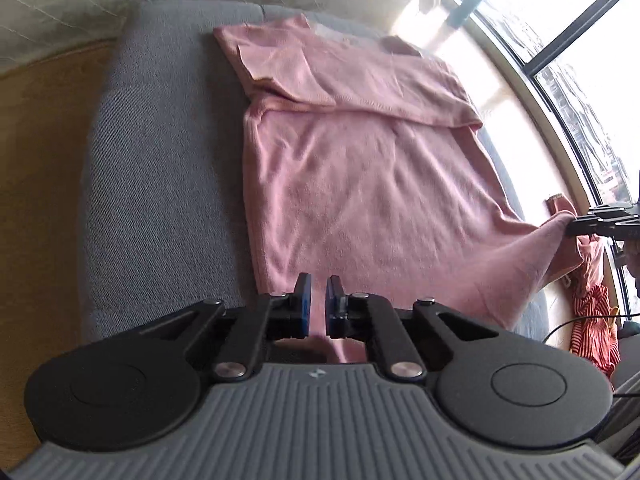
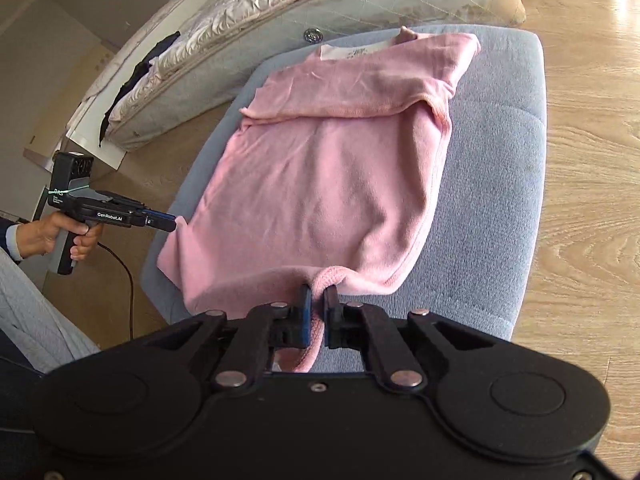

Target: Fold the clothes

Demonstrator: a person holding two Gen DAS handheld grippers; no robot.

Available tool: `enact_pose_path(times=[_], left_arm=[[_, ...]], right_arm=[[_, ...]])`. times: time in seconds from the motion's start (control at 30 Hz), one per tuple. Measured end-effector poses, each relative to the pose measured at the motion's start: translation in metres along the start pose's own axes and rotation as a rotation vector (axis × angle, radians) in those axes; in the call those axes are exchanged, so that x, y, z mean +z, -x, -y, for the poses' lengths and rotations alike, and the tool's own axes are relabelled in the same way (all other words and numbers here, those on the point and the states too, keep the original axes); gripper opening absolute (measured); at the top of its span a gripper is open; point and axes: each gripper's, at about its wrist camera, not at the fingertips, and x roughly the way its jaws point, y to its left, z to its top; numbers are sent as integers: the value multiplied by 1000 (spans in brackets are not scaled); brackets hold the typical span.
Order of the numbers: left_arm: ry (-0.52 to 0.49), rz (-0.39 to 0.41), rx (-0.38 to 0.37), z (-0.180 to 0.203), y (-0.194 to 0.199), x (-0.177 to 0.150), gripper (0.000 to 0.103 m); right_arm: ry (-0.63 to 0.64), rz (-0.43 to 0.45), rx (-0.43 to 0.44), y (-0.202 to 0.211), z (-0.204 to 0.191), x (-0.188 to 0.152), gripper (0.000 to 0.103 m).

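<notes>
A pink sweater (image 1: 360,184) lies flat on a grey-blue cushion (image 1: 160,200), its sleeves folded across the chest. It also shows in the right wrist view (image 2: 328,176). My left gripper (image 1: 319,300) is shut on the sweater's bottom hem at one corner; the right wrist view shows it from the side (image 2: 170,222) pinching that corner. My right gripper (image 2: 317,304) is shut on the other hem corner, with pink fabric bunched between the pads. The left wrist view shows it (image 1: 570,226) at the right edge, lifting its corner.
The cushion (image 2: 500,160) rests on a wooden floor (image 2: 592,160). A mattress (image 2: 240,20) leans behind it. A window (image 1: 580,80) runs along the right of the left wrist view. Red striped cloth (image 1: 592,332) lies by the window.
</notes>
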Motion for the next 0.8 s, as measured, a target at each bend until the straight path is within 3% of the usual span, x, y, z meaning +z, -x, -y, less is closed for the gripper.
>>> enact_pose_path(times=[0.1, 0.23, 0.37, 0.5, 0.63, 0.8], left_arm=[[-2, 75, 21, -11, 27, 34, 9], [-68, 68, 30, -13, 28, 46, 9], [-160, -38, -16, 6, 5, 18, 9], [-339, -140, -84, 37, -15, -9, 10], [-517, -204, -196, 65, -16, -25, 10], [-569, -317, -244, 70, -31, -46, 11]], right_arm=[[-29, 54, 28, 6, 2, 18, 7], [-48, 78, 15, -3, 11, 42, 7], [-3, 44, -83, -18, 17, 47, 15], [225, 33, -264, -20, 3, 34, 19], [342, 43, -291, -21, -11, 19, 26], [514, 34, -267, -28, -35, 2, 36]])
